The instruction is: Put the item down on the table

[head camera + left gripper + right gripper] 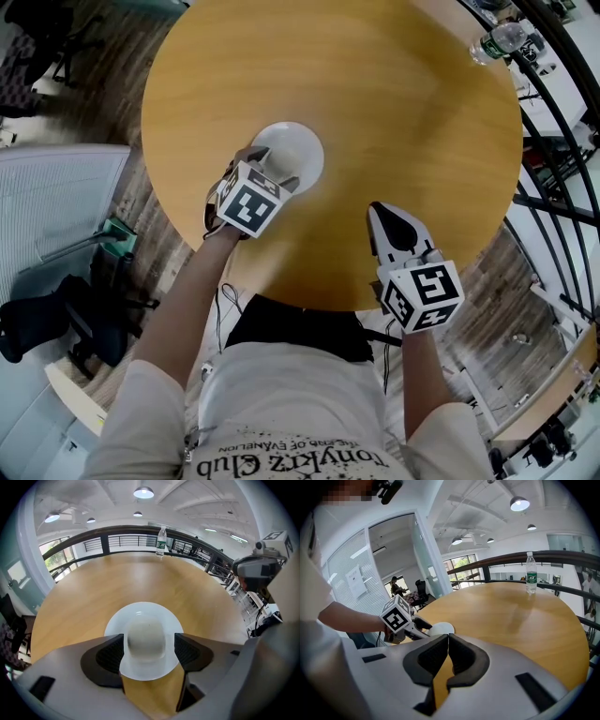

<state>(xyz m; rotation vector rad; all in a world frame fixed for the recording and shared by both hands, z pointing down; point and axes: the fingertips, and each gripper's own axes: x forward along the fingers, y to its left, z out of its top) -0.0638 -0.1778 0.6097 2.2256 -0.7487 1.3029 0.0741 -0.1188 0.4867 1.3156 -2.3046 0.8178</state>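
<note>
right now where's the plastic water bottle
Head view, upper right: the clear plastic water bottle stands at the round wooden table's far edge, by the black railing.

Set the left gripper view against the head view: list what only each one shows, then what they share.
Only the left gripper view: the jaws of the left hand-held gripper standing apart on either side of the raised middle of the white item, not pressing it; ceiling lamps. Only the head view: that gripper's marker cube, the person's shirt, the wooden floor. Both: the round table, the white item on it, the water bottle at its far edge.
</note>
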